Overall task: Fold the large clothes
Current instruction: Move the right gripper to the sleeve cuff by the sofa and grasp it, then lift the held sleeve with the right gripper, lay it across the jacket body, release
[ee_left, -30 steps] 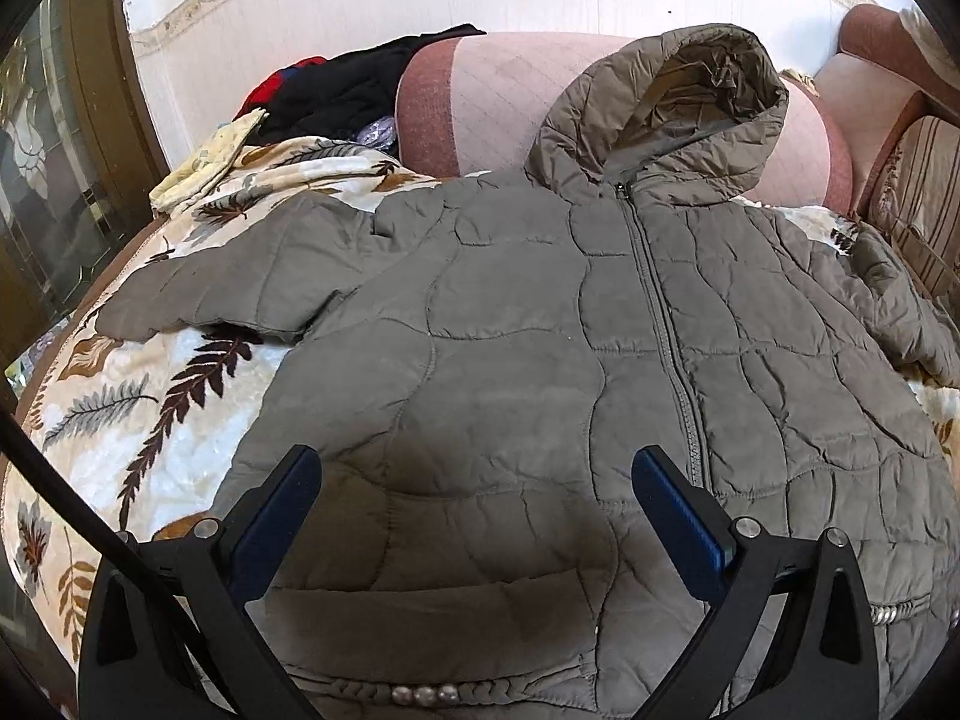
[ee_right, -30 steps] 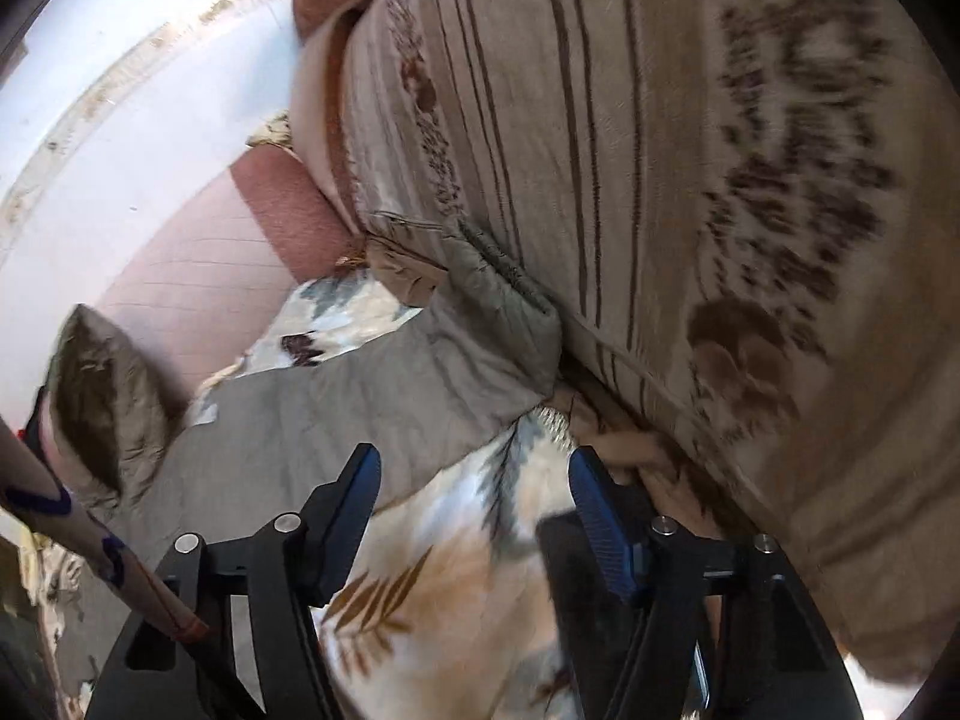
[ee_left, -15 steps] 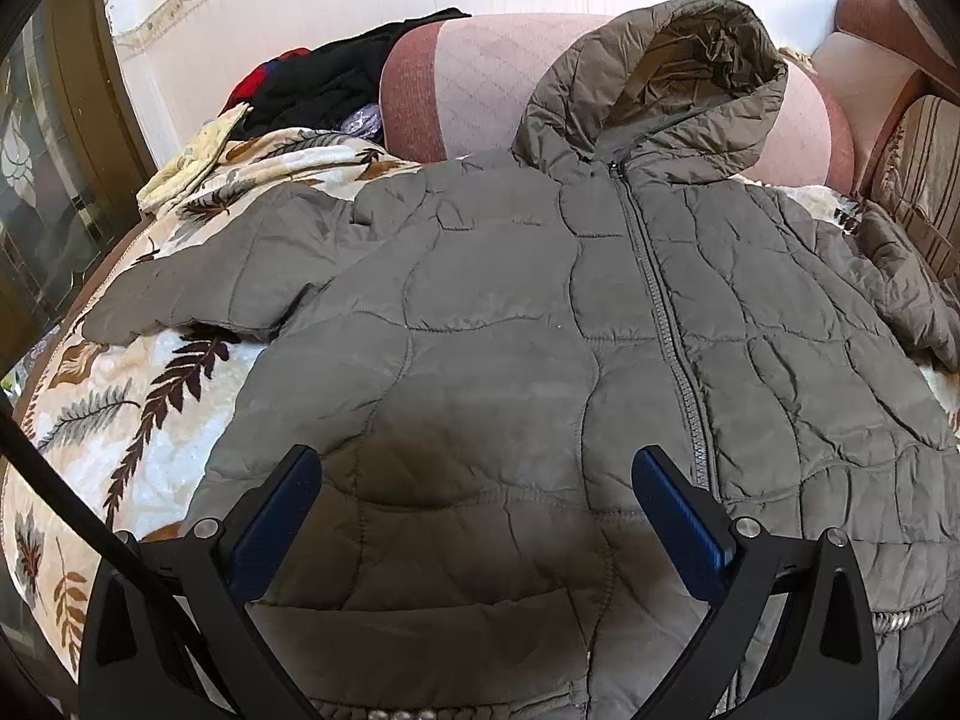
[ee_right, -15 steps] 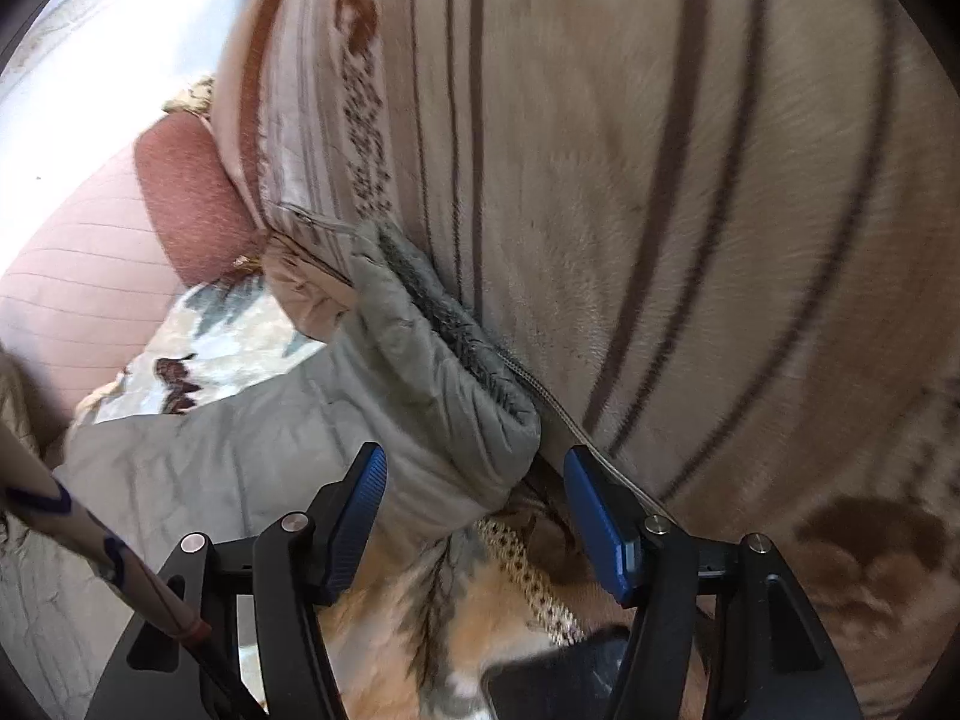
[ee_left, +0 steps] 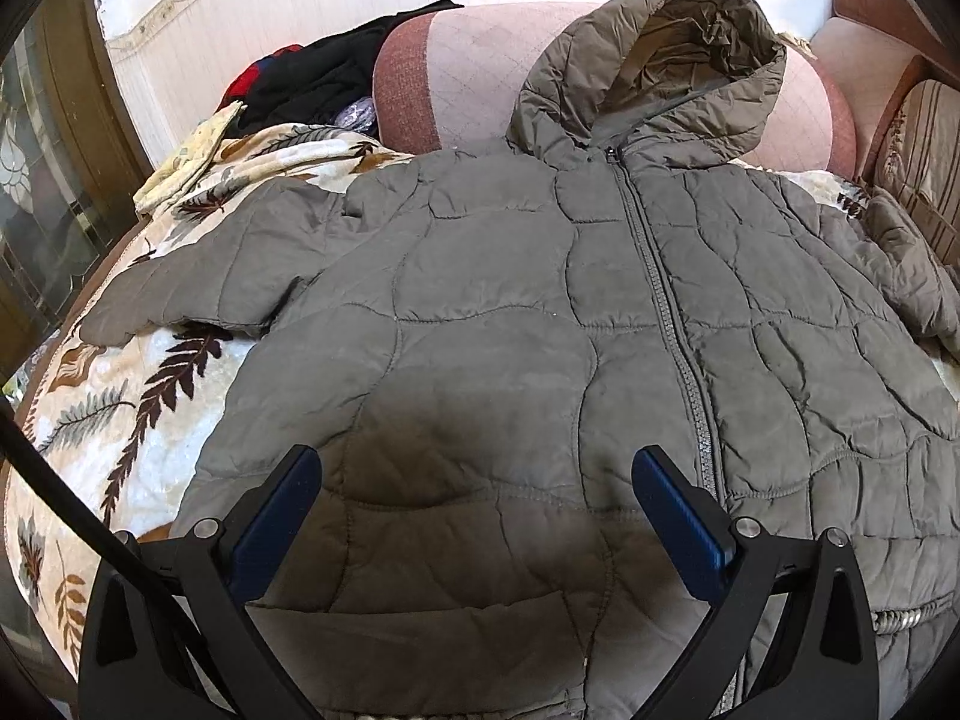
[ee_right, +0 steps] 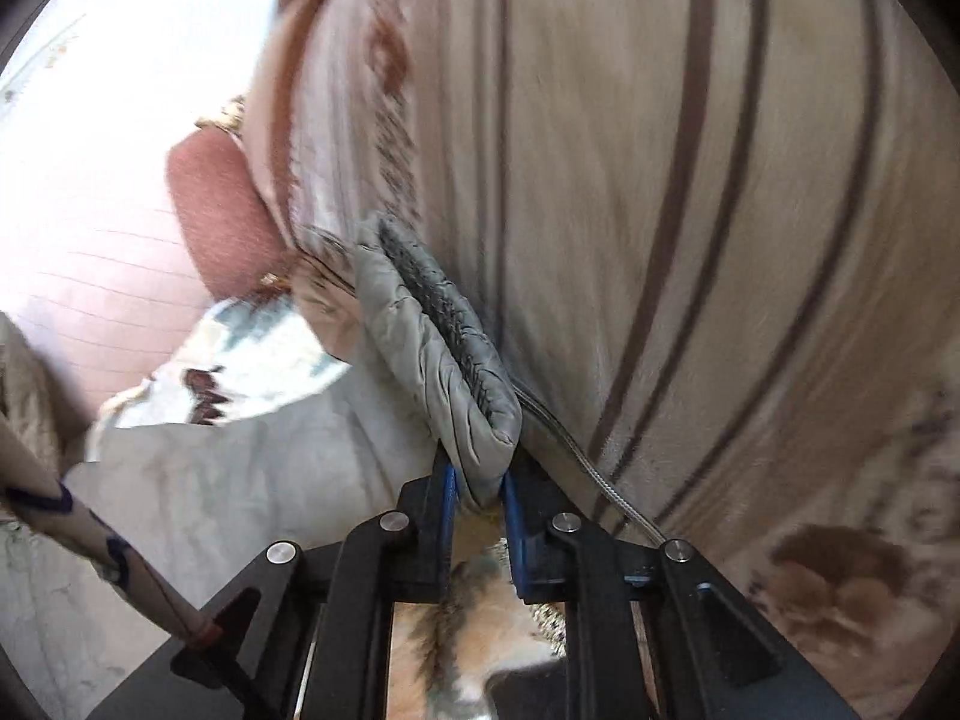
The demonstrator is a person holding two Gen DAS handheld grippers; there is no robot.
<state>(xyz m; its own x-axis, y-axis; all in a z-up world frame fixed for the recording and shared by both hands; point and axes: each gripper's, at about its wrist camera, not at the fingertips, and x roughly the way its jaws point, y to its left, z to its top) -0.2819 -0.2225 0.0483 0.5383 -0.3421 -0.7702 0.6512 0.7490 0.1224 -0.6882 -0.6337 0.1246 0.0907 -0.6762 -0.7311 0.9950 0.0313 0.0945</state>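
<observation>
Fingers (ee_right: 444,492) apparently around jacket cuff (ee_right: 438,360)

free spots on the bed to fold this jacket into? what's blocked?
Free: leaf-print blanket left of the jacket, below its spread sleeve. Crowded: clothes pile at the far left, bolster under the hood, striped cushion tight against the cuff, on which the right gripper is shut. Left gripper is open above the hem.

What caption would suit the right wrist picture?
Right gripper shut on the jacket's sleeve cuff, beside a striped cushion.
</observation>
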